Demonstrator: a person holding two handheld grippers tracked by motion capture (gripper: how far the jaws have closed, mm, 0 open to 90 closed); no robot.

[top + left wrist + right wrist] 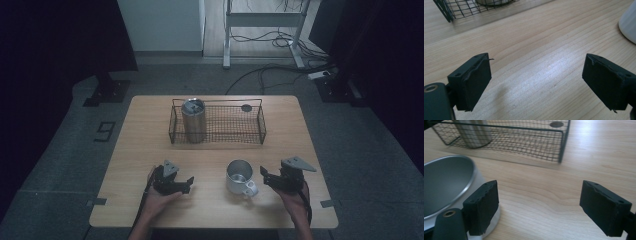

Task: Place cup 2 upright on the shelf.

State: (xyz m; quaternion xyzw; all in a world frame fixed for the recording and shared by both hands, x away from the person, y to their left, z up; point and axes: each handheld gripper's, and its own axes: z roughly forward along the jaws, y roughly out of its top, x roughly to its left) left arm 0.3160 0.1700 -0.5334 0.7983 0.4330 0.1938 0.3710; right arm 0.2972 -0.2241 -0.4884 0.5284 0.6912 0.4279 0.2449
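One mug (239, 175) stands on the table (150, 150), in front of the basket (220, 135) and just beside the right gripper (263, 176). That gripper's jaws gape wide and hold nothing, as do the left gripper's (187, 184). A good grip likely means sliding one jaw over the rim, squarely, before closing. The high view gives the handle, turned toward the person; the right gripper view gives one jaw almost against the mug's wall.

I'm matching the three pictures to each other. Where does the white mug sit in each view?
High view: white mug near the front, right of centre.
Left gripper view: upper right edge.
Right gripper view: lower left.
Shared landmark: wire basket.
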